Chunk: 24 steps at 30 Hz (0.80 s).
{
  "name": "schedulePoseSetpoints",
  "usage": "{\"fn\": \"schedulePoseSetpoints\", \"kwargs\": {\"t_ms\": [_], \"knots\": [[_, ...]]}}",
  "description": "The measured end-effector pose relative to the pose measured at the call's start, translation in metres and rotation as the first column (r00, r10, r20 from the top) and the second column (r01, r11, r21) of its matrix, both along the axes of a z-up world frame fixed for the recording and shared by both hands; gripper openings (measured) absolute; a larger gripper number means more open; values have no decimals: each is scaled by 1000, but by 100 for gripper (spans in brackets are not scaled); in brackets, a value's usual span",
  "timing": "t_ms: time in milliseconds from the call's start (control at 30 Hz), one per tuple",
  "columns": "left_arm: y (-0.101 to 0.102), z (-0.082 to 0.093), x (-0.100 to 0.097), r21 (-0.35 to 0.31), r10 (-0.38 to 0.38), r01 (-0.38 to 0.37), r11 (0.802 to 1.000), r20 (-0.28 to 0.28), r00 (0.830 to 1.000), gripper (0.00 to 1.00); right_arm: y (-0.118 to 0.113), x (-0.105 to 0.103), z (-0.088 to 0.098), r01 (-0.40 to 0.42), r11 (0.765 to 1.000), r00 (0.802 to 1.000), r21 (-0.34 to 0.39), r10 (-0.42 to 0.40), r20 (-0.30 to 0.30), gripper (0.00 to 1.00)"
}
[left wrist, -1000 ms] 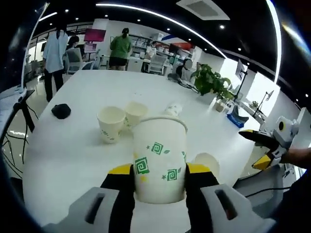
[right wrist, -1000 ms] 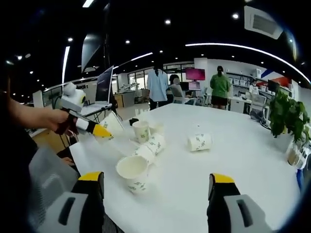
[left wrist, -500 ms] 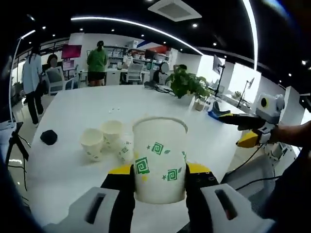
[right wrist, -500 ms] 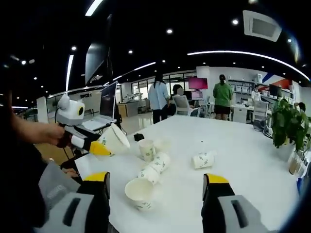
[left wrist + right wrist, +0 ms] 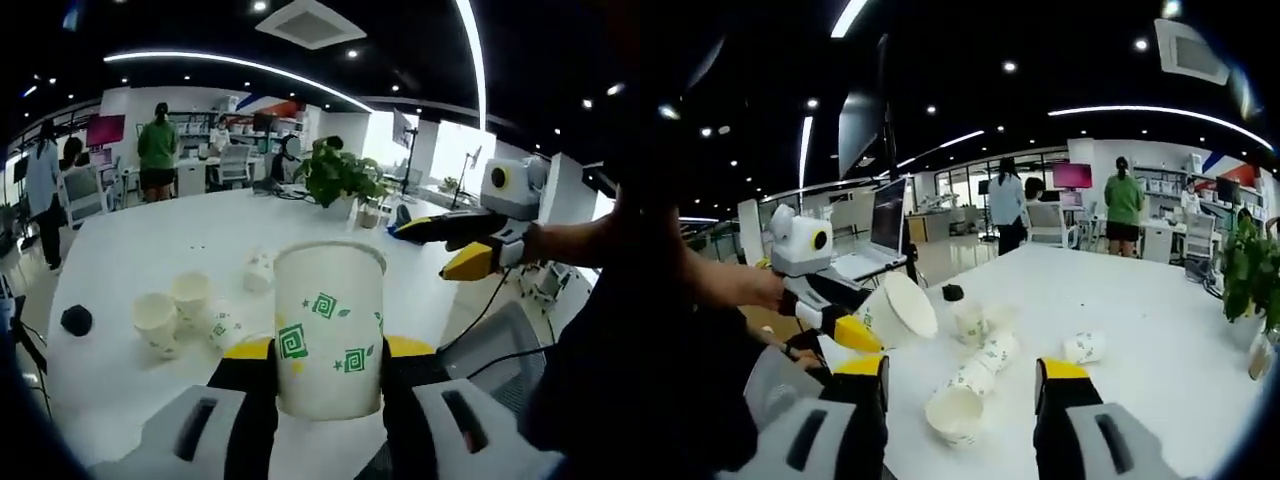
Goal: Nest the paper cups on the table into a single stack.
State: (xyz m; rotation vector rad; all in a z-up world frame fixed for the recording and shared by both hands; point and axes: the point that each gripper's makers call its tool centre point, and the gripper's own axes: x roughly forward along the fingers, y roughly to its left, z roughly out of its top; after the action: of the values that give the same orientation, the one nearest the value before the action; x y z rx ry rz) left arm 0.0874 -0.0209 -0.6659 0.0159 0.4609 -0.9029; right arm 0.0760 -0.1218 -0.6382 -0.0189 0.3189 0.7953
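Left gripper view, left to right: small black object [image 5: 76, 320] near the desk's [image 5: 130, 255] left edge. Two upright paper cups [image 5: 174, 312] standing close together, a lying cup [image 5: 226, 328] just right of them, another lying cup [image 5: 259, 271] further in toward desk middle. Left gripper [image 5: 328, 362], jaws clamped on a held cup [image 5: 329, 328], white with green square pattern, upright in view, mouth up, above the desk's near edge. Potted plant [image 5: 338, 177] at far edge. Right gripper [image 5: 455, 247] enters from the right, held by a hand [image 5: 560, 240], off the desk's right edge; its yellow-tipped jaws stand apart with nothing between them.

Right gripper view, left to right: left gripper [image 5: 845, 322] held by a hand [image 5: 758, 288], carrying the held cup [image 5: 895, 312] tilted, mouth toward camera, over the desk's [image 5: 1160, 340] near-left corner. Black object [image 5: 953, 292] near the left edge. Upright cups [image 5: 974, 322] beyond, lying nested cups [image 5: 985, 362] in front of them, one lying cup with open mouth [image 5: 954, 414] nearest, between this view's own jaws. Right gripper [image 5: 965, 378] jaws wide apart, empty. Separate lying cup [image 5: 1083, 347] right of the group, mid-desk. People [image 5: 1065, 200] standing past the far edge.
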Motion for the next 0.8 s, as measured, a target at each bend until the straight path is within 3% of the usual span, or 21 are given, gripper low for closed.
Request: {"fn": "schedulePoseSetpoints", "kwargs": {"t_ms": [467, 800], "knots": [[-15, -7, -13, 41, -120, 119, 992, 19, 993, 39, 28, -11, 14, -103, 991, 995, 81, 104, -7, 38], [-29, -9, -27, 71, -212, 209, 975, 44, 976, 39, 46, -26, 20, -186, 965, 977, 187, 202, -69, 24]]}}
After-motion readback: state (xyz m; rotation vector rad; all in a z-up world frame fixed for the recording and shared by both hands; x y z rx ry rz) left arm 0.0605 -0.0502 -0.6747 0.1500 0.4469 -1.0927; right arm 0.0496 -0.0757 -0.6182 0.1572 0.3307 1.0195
